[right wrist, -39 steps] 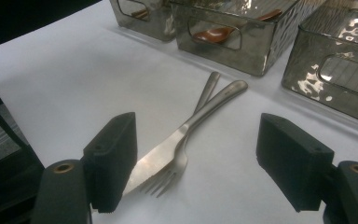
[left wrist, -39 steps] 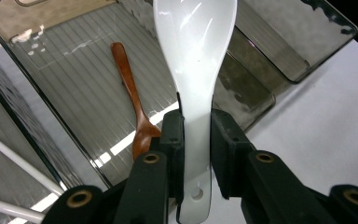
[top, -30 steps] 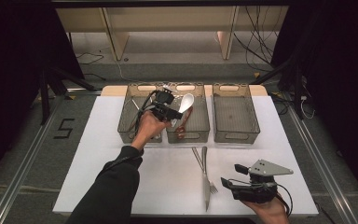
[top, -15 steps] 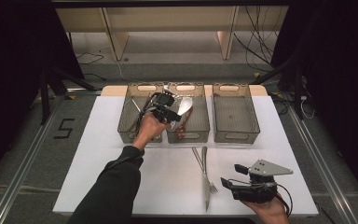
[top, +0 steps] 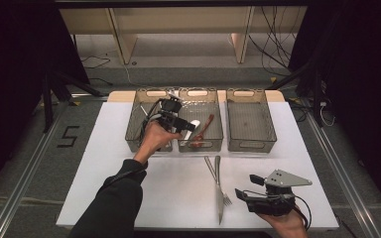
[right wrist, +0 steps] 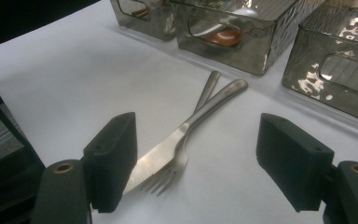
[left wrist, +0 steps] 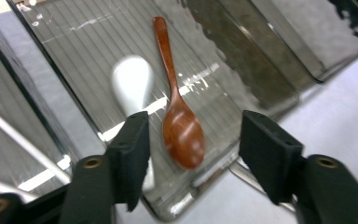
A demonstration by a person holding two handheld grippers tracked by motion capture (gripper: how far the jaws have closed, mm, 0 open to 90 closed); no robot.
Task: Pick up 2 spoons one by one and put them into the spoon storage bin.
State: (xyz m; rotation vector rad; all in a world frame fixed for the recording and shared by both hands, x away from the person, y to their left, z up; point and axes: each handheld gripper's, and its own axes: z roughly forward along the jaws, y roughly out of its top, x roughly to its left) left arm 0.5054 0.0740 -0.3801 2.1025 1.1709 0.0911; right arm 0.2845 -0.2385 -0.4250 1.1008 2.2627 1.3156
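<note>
My left jaws (top: pixel 191 127) over the mid bin (top: pixel 215 140) have just been opening, nothing clamped, white spoon (left wrist: pixel 131 83) dropping beside the brown spoon (left wrist: pixel 181 126) w/ its kind; right jaws (right wrist: pixel 196 161) apart, aimed at knife (right wrist: pixel 177 141) & fork (right wrist: pixel 182 156) on bench (top: pixel 173 188).

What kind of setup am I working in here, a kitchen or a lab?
Most likely a lab recording bench, not a kitchen: a white table inside black curtains, loose cables on the floor, and three clear bins for sorting cutlery.

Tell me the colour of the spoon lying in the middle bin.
Reddish-brown, like wood: the spoon shows best in the left gripper view.
</note>
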